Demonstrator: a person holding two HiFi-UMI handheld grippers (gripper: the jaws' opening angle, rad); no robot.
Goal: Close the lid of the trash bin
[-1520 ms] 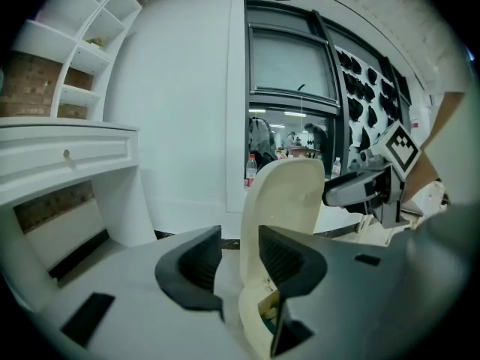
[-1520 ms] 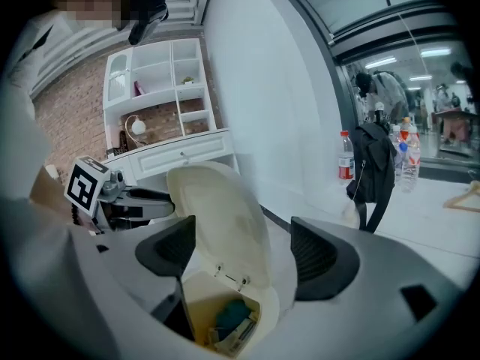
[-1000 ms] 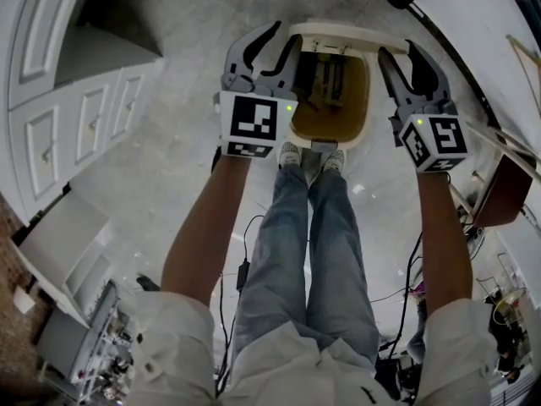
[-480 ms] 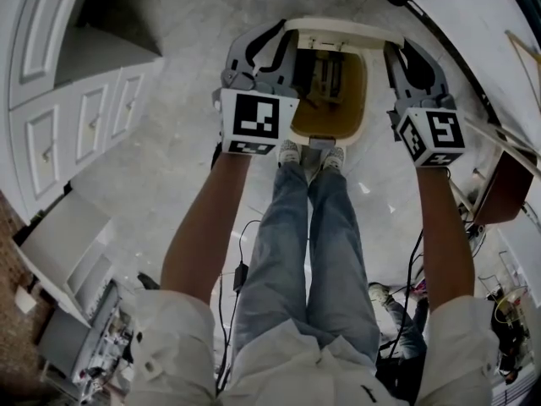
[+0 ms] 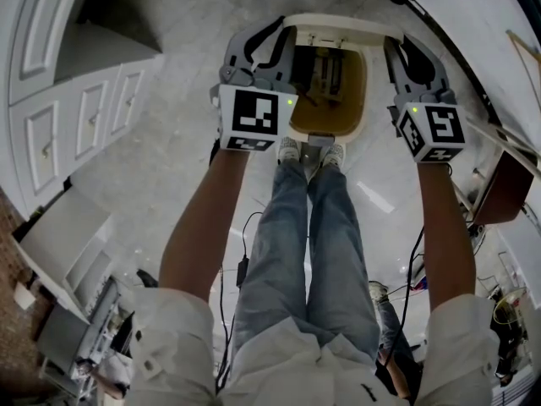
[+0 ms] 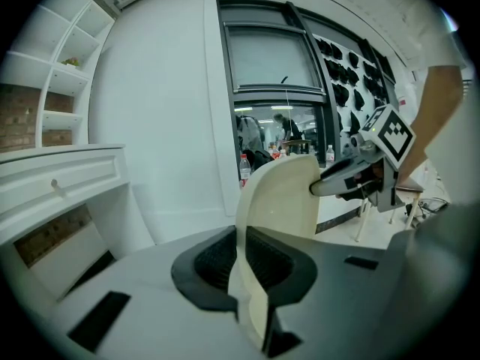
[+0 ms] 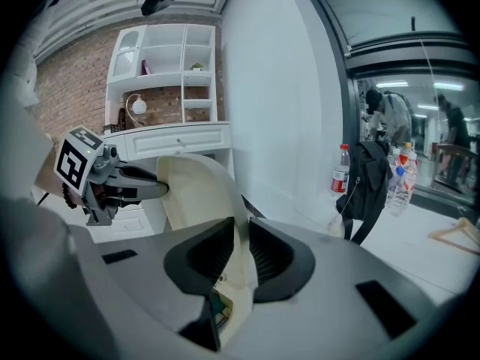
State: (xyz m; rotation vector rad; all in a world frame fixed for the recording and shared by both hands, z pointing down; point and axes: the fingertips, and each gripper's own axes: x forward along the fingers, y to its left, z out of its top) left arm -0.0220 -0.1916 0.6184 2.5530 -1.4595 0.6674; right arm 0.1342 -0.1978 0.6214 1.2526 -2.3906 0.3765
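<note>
clamping raised lid (image 6: 281, 197), left claw (image 6: 241, 265), right claw (image 7: 238, 257)

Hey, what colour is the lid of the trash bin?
Cream, a plain off-white. The lid shows best in the left gripper view.

The lid (image 6: 281, 193) of the trash bin (image 5: 366, 100) looks like smooth cream plastic with a soft sheen. The left gripper (image 6: 241, 257) and right gripper (image 7: 238, 255) have matt grey plastic shells, with black ribbed lining on the jaws. The floor (image 5: 169, 159) is pale polished stone, glossy with reflections. The jeans (image 5: 296, 244) are blue denim cloth.
</note>
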